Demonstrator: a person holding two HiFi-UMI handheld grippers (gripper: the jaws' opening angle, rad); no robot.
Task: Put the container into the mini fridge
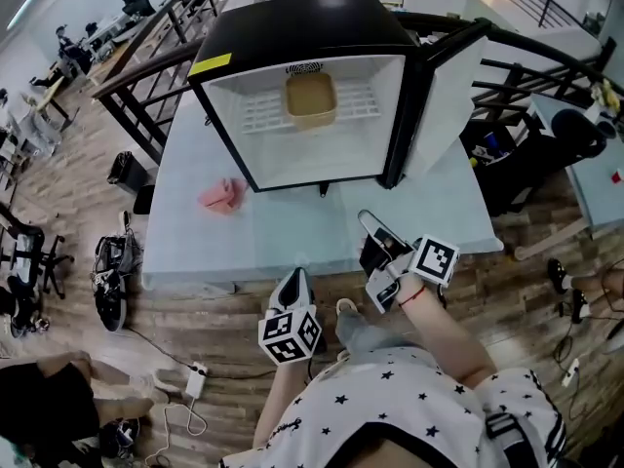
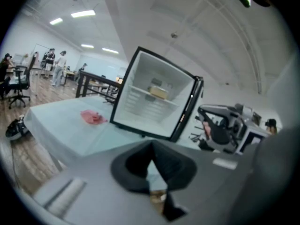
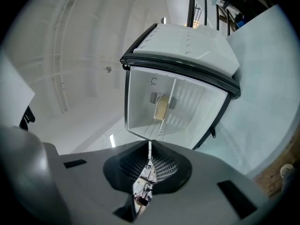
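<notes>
The black mini fridge [image 1: 292, 27] stands on the pale table [image 1: 283, 237] with its door [image 1: 444, 105] swung out to the right. A tan container [image 1: 310, 98] sits on the white wire shelf inside, also visible in the left gripper view [image 2: 158, 92] and the right gripper view [image 3: 162, 108]. My left gripper [image 1: 295, 279] hovers off the table's near edge, jaws together and empty [image 2: 152, 143]. Over the near right part of the table, my right gripper [image 1: 368, 219] points at the fridge, shut with nothing between its jaws [image 3: 150, 144].
A crumpled pink cloth [image 1: 222, 195] lies on the table left of the fridge. Black railings [image 1: 146, 52] run behind and beside the table. Bags and shoes [image 1: 112, 266] and a power strip [image 1: 195, 380] lie on the wooden floor at the left.
</notes>
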